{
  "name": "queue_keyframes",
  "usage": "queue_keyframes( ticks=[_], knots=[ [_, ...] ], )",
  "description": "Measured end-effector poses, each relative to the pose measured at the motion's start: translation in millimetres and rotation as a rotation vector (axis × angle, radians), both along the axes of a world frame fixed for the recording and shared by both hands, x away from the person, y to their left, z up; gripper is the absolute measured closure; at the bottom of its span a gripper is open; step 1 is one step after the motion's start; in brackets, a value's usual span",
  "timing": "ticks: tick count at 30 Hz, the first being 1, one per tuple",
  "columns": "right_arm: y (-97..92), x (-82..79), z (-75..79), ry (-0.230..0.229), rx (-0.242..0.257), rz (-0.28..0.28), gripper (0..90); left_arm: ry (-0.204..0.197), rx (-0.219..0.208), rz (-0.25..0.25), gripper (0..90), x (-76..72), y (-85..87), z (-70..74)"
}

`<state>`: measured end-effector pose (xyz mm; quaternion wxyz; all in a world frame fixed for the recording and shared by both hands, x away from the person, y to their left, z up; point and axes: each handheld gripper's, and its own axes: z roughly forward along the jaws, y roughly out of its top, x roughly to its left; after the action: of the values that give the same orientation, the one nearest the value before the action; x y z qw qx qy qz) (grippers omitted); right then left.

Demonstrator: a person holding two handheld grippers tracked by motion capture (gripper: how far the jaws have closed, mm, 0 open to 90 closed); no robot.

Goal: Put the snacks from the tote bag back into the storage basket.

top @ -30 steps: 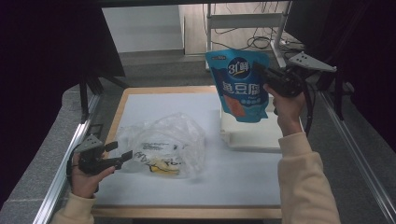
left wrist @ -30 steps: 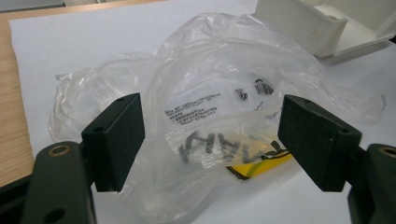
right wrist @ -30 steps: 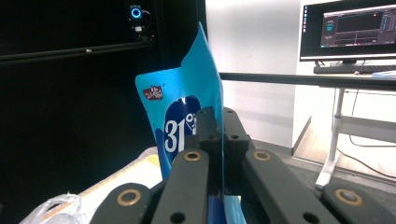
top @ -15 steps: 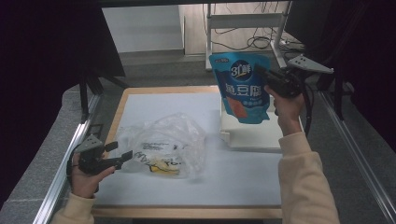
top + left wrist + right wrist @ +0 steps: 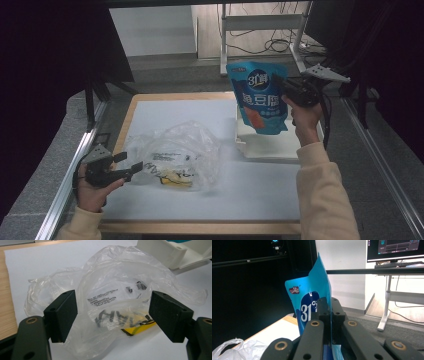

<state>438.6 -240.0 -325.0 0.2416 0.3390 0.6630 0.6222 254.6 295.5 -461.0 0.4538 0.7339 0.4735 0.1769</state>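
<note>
My right gripper (image 5: 278, 83) is shut on the upper edge of a blue printed pouch (image 5: 259, 100), which hangs in the air above a white tray (image 5: 272, 145) at the table's right. In the right gripper view the jaws (image 5: 330, 310) pinch the pouch (image 5: 312, 287) edge-on. A crumpled clear plastic bag (image 5: 175, 155) lies at the table's left-middle with something yellow (image 5: 137, 328) inside. My left gripper (image 5: 131, 163) rests open at the bag's left edge. In the left gripper view its jaws (image 5: 112, 315) stand wide on either side of the bag (image 5: 120, 285), apart from it.
A white sheet (image 5: 165, 112) covers the wooden table, whose edge (image 5: 127, 112) shows at the left. A metal rail (image 5: 70, 170) runs along the left side. A desk frame and cables (image 5: 265, 30) stand behind the table. The tray's corner (image 5: 165, 252) lies just beyond the bag.
The right gripper has sunk a little with the blue pouch, toward the white tray. The left gripper and the plastic bag have kept still.
</note>
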Motion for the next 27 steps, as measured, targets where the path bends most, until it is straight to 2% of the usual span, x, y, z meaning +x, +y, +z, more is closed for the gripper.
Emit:
queue_keyframes(
  ticks=[27],
  knots=[
    [6.6, 28.2, -27.5, 0.031, -0.008, 0.035, 89.0, -0.003, 0.007, 0.012, 23.3, -1.8, 0.3, 1.8]
  ],
)
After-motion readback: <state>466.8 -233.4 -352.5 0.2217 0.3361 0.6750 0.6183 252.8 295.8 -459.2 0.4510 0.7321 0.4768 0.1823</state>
